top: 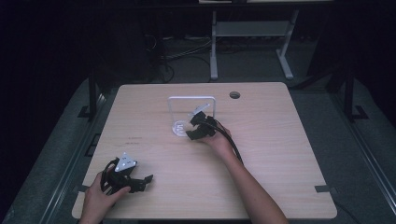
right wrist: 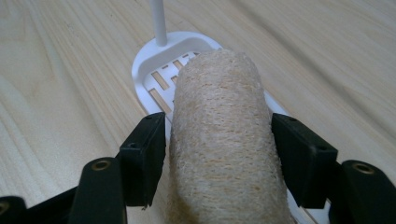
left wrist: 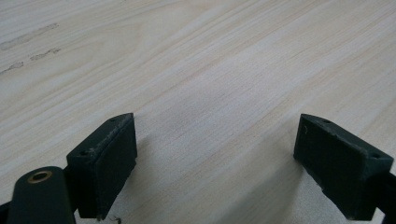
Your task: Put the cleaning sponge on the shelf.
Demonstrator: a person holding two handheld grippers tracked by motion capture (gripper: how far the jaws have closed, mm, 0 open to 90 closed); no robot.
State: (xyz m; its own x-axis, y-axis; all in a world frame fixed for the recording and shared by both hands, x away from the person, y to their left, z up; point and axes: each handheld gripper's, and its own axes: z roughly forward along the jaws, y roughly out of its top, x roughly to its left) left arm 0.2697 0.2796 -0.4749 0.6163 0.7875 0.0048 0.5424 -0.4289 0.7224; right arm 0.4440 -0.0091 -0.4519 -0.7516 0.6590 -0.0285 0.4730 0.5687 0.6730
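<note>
A tan loofah sponge roll [right wrist: 219,121] lies lengthwise on the slotted white tray [right wrist: 149,70] of a white wire stand [top: 191,99] at the table's middle. My right gripper [right wrist: 219,154] straddles the roll, one black pad on each flank; the roll's sides run straight with no dent, so the jaws stand open around it. From above, the right gripper [top: 195,130] sits at the stand's foot, pointing left. My left gripper [top: 144,181] rests near the front left edge, its jaws wide open [left wrist: 215,163] over bare wood with nothing between them.
The light wooden table [top: 280,154] has a round cable hole [top: 234,95] at the back right. A white desk frame [top: 252,32] stands on the dark floor beyond the far edge. The stand's thin white post [right wrist: 158,23] rises just past the sponge.
</note>
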